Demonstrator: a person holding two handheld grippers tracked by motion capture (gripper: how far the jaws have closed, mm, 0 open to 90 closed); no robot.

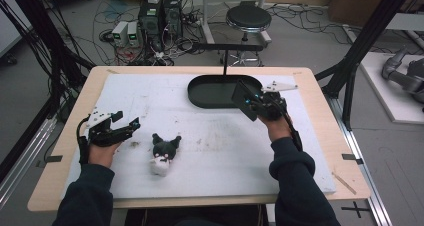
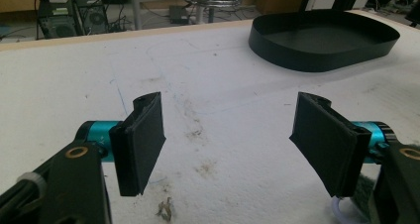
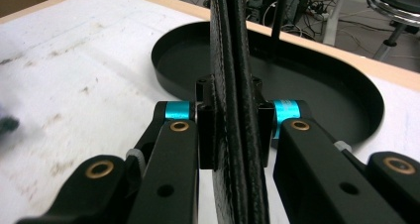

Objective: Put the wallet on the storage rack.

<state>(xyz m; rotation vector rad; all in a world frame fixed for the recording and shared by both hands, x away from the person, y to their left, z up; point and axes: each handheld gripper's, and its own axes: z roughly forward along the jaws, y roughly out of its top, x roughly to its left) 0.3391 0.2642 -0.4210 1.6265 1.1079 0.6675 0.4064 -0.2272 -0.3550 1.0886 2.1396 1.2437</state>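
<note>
Near edge, high view: person's forearms in dark sleeves come in from the bottom, one gripper per hand.

Left gripper (image 1: 131, 124) sits low at the table's left side, jaws spread wide with nothing between them. In the left gripper view its pads (image 2: 141, 140) stand well apart over bare, stained white mat (image 2: 208, 85).

Just right of it on the mat: a small plush toy (image 1: 162, 153), dark head with two ears, white body. It lies with ears toward the far side and white end toward the person, untouched. A bit of it shows at the bottom right corner of the left gripper view, beside the right jaw.

Right gripper (image 1: 248, 102) is up off the mat on the right, clenched on a black wallet (image 1: 245, 99). The wallet is a flat, leather-like thing with stitched edges. In the right gripper view it stands edge-on between the pads, long axis running away from the camera and up out of frame (image 3: 237, 85). In the high view it's tilted, with its far end over the tray's near right rim.

Beyond that: a black oval tray (image 1: 200, 93), long axis left-right across the table, low wall, nothing inside it.

Past the table edge: a round stool (image 1: 248, 18), computer towers (image 1: 161, 13) and cable clutter on the floor.
</note>
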